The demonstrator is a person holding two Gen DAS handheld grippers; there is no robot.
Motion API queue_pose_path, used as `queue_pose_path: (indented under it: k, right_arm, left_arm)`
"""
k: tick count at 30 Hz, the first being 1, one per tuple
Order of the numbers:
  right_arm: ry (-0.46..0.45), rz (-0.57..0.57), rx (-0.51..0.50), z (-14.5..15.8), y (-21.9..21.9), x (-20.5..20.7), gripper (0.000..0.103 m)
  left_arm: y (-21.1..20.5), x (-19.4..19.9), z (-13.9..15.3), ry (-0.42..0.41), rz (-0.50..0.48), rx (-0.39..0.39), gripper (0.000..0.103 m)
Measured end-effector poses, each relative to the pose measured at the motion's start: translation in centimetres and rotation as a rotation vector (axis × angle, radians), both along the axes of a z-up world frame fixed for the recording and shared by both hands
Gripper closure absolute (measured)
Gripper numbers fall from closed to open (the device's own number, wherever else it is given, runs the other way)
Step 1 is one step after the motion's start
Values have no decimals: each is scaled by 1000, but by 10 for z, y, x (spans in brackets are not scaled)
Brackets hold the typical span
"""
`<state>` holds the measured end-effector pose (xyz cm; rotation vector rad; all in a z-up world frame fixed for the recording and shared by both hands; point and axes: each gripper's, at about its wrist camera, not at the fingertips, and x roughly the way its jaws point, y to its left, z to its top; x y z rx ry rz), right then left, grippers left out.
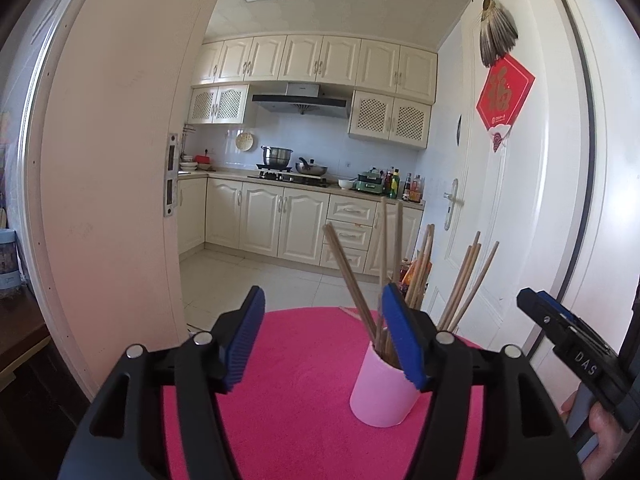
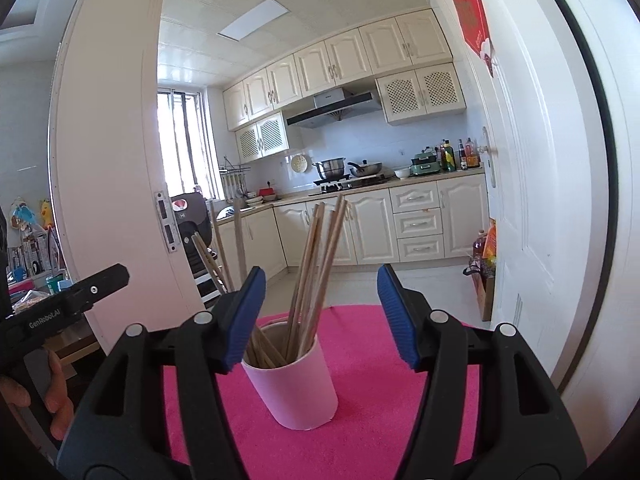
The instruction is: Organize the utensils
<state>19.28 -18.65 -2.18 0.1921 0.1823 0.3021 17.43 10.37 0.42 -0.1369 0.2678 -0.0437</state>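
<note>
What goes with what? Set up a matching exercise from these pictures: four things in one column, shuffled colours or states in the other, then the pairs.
Things:
1. cup
2. mat
3. chopsticks
4. left claw

States:
A. bright pink, under the cup
B. open, holding nothing
C. pale pink, upright
D. wooden, standing in the cup

Pairs: 1-C, 2-A, 3-D, 4-B

Chopsticks (image 2: 316, 264) bare wood; cup (image 2: 294, 394) smooth, perhaps plastic; mat (image 2: 380, 408) fuzzy cloth.
</note>
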Motion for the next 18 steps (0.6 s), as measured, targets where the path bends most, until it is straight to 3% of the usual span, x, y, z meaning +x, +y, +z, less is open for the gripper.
queue_pose_path:
  k: [10,15,18]
  right_arm:
    - [174,-59,-54,-20,-25,44,45]
    - [245,-73,-53,-36,-35,84,45]
    - [312,-43,-53,-48,-33,122,45]
  left_arm:
    - [63,52,-21,170,57,-61,41]
    - [77,109,-36,241,10,-61,41]
    - [77,162,-56,339,-52,-74,41]
